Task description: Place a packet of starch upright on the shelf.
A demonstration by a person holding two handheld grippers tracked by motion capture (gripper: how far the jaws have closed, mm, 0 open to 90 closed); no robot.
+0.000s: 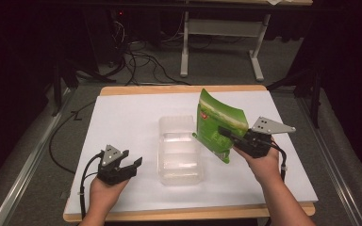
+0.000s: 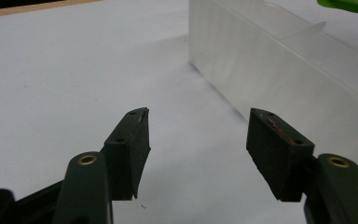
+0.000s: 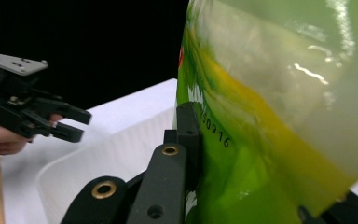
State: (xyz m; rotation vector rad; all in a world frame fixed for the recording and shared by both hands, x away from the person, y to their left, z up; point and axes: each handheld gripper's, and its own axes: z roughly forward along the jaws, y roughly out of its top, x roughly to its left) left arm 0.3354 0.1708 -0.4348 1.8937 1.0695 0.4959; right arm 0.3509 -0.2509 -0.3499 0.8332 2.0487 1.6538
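The right gripper [image 1: 227,132] is clamping a green pouch [image 1: 217,123] between its closed jaws and is holding it in the air, upright and a little tilted, above the white table [image 1: 122,122]. In the high view, the pouch is hanging at about 3 o'clock from the clear plastic container [image 1: 179,150], just beside its right wall, and its lower corner is reaching over the edge of the container. In the right gripper view, the pouch [image 3: 279,116] is standing very close to the camera, and one black jaw is pressing on its printed side next to a row of small numbers.

The left gripper [image 1: 133,165] is resting low near the table at about 9 o'clock from the container, near it but not touching it. Its jaws are standing wide apart and nothing is lying between them. In the left gripper view, the two pads [image 2: 135,149] are pointing at the bare white surface, and the wall of the container [image 2: 279,74] is rising at about 1 o'clock from them.
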